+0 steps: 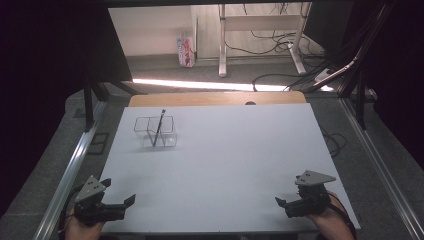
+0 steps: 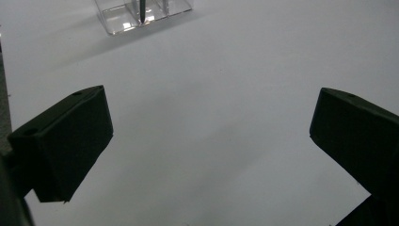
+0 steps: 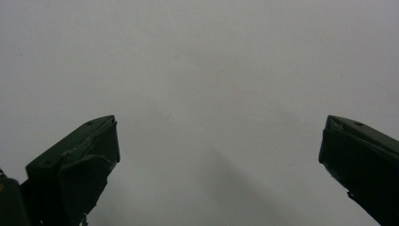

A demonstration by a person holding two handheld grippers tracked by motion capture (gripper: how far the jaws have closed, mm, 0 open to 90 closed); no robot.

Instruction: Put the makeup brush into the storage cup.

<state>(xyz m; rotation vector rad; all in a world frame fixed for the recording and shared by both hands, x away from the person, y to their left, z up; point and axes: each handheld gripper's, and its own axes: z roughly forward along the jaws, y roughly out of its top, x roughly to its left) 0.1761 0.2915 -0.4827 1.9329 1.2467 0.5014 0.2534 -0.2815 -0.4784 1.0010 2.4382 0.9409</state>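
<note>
1. Left gripper (image 1: pixel 119 206): near edge of the white surface (image 1: pixel 225 170), at the person's left corner. Fingers (image 2: pixel 66 141) spread wide, released, grasping nothing; in the left gripper view bare surface lies between them. Pointed inward and slightly forward.

2. Right gripper (image 1: pixel 286 205): near edge, at the person's right corner, well apart from the left one. Fingers (image 3: pixel 77 162) likewise spread and empty; the right gripper view looks out over plain white surface.

3. Clear organiser (image 1: pixel 155 132): a see-through plastic box with several compartments, standing on the far left part of the surface, well apart from both grippers and nearer the left one. Its near corner appears at the top of the left gripper view (image 2: pixel 141 14).

4. Pen (image 1: pixel 159 127): dark, slender, standing tilted in the organiser, tip down near the front wall, upper end leaning toward the back. Which compartment it sits in cannot be told for sure.

5. Floor beyond the surface: cables, desk legs, a small carton; not in play.

Step in hand, by judgement: both grippers at rest, either before the pen is approached or with the pen already placed. If a pick is next, the left gripper is better placed; it would need to travel forward, come over the organiser and close on the free upper part of the pen without nudging the light box.
</note>
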